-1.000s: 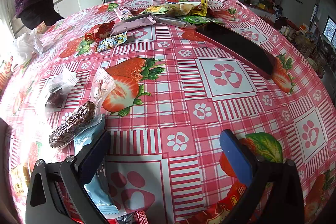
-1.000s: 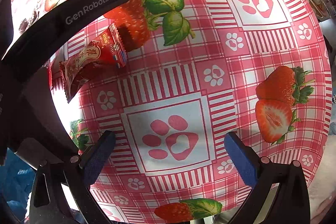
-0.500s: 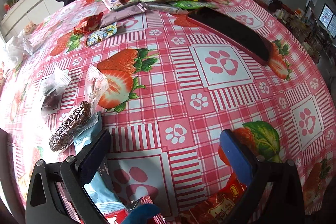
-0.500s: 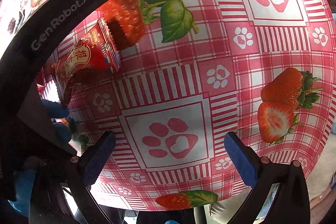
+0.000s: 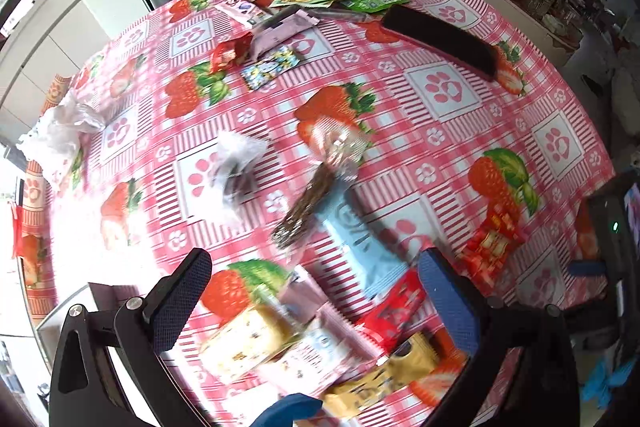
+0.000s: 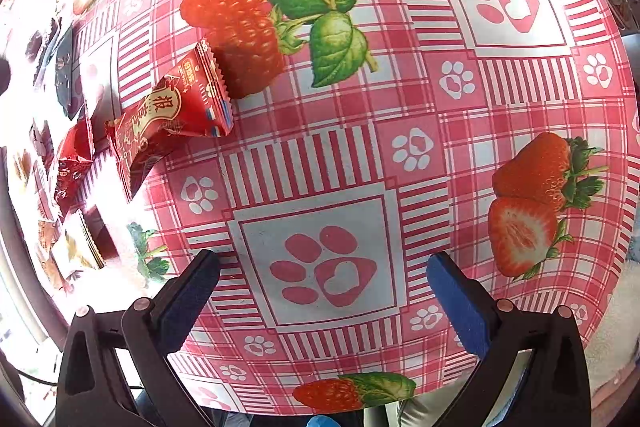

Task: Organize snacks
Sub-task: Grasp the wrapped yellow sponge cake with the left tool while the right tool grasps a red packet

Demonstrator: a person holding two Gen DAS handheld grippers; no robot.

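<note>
Red-and-white checked vinyl with strawberries and paw prints covers the round table (image 6: 400, 155), where wrapped snacks lie scattered, not yet sorted. The left gripper (image 5: 316, 291) hangs empty, fingers spread wide, above a blurred cluster of packets (image 5: 320, 339) at lower centre, likely choosing one. The right gripper (image 6: 324, 291), also spread and empty, hovers over bare cloth; a red foil packet with gold lettering (image 6: 172, 119) lies at centre left.
</note>
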